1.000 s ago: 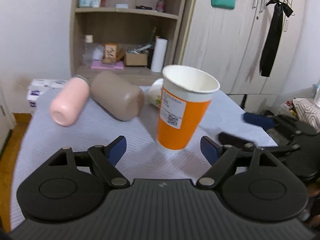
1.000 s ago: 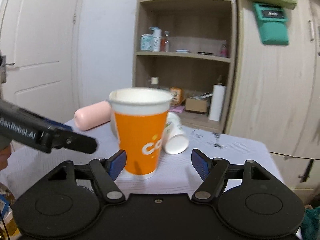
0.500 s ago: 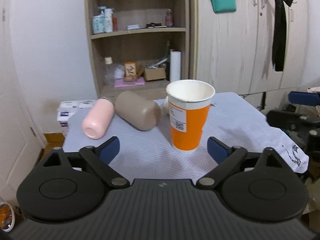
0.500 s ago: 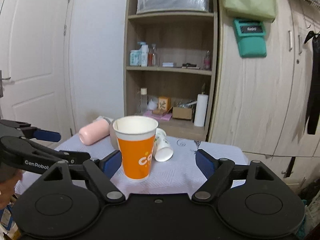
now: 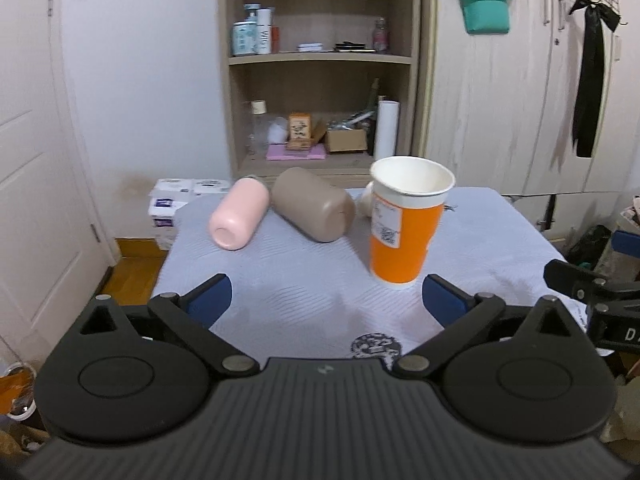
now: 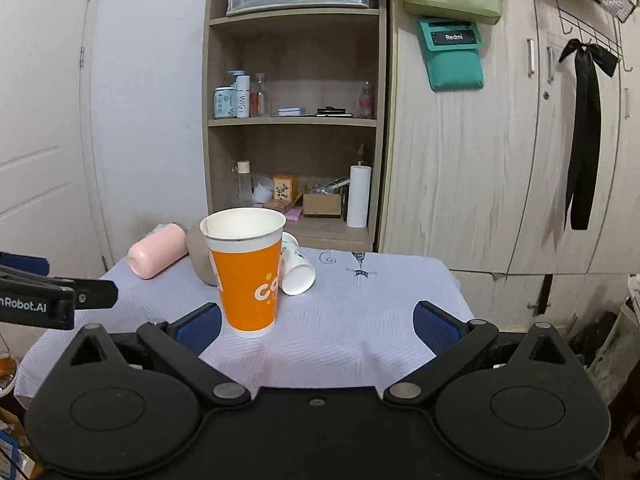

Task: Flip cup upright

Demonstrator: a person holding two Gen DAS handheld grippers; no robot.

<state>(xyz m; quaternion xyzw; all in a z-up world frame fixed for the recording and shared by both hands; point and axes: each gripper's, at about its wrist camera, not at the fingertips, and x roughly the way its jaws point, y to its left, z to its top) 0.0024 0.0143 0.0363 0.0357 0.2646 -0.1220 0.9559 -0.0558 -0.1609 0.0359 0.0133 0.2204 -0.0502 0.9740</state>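
An orange paper cup (image 5: pixel 406 232) stands upright on a cloth-covered bench (image 5: pixel 304 304), mouth open to the ceiling; behind it, a pink bottle (image 5: pixel 239 214) and a tan bottle (image 5: pixel 314 208) lie on their sides. The left hand-held gripper (image 5: pixel 326 300) sits with jaws spread wide, clear of the cup; a second hand-held gripper (image 5: pixel 592 292) shows at the right edge.

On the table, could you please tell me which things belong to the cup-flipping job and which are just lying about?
Job:
- orange cup, standing upright, mouth up
- left gripper, open, holding nothing
- right gripper, open, holding nothing

Lying about:
- pink bottle, on its side
- brown bottle, on its side
- white cup, on its side behind the orange one
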